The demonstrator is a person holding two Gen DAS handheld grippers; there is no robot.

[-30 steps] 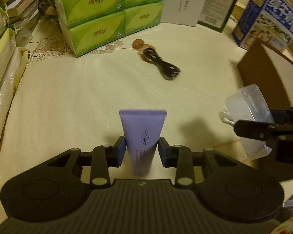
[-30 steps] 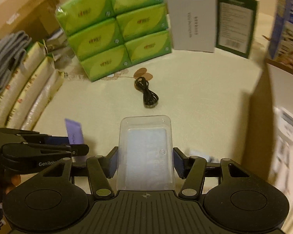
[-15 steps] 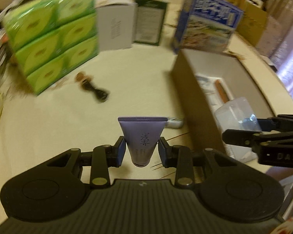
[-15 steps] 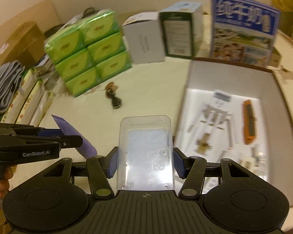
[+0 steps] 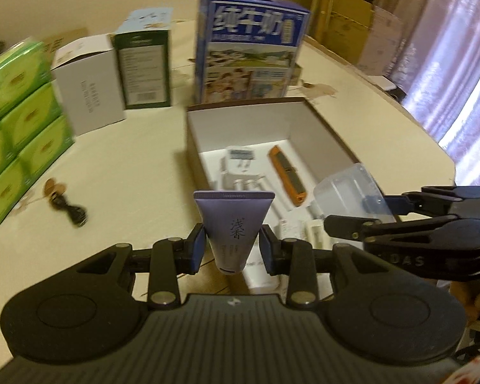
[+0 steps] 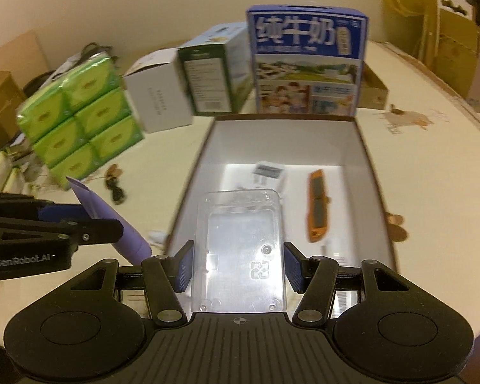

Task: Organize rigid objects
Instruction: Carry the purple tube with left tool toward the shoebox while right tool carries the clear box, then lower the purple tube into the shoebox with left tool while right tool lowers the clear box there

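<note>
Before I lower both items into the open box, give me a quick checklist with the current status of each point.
1. Left tool grips the purple tube: ok, pads press both sides.
2. Right tool grips the clear plastic case: ok, held between both pads.
3. Open box is under the case: ok, the case hangs over its near end.
4. Tube is over the box: cannot tell, it seems to sit near the box's left wall.
5. Free floor in the box: ok at the far end; the orange utility knife and white packets fill the middle.
6. Tools clear of each other: ok, apart side by side.
</note>
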